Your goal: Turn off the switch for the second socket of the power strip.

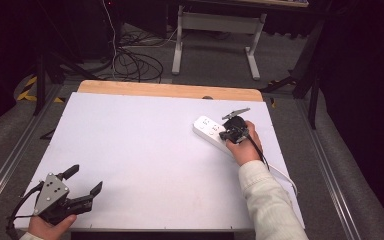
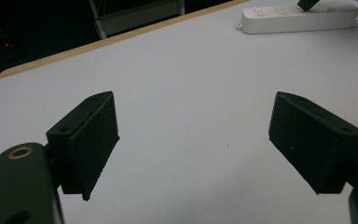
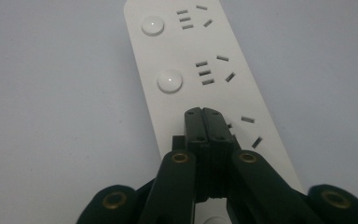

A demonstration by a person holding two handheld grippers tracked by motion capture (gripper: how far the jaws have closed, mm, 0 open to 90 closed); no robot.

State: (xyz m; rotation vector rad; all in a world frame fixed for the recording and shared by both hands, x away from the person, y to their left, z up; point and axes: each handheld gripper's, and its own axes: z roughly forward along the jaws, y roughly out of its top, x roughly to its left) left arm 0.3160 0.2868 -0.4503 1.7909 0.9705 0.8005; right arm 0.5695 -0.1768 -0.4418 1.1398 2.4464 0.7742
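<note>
A white power strip (image 1: 207, 127) with round buttons and several sockets lies flat at the right of the white table top (image 1: 130, 145). My right gripper (image 1: 228, 134) points down over it, shut with nothing between its jaws. In the right gripper view the joined tips (image 3: 204, 114) sit over the power strip (image 3: 191, 51), just below its second button (image 3: 170, 81); I cannot tell whether they touch it. My left gripper (image 1: 87, 177) rests at the near left corner, open and empty. The left gripper view shows its jaws wide apart (image 2: 193, 100), with the power strip (image 2: 298, 18) far off.
The strip's white cable (image 1: 282, 175) trails toward the table's near right edge. A wooden strip (image 1: 170, 90) borders the far edge. Beyond it are floor cables (image 1: 135, 62) and a white desk frame (image 1: 215, 30). Metal rails run along both sides.
</note>
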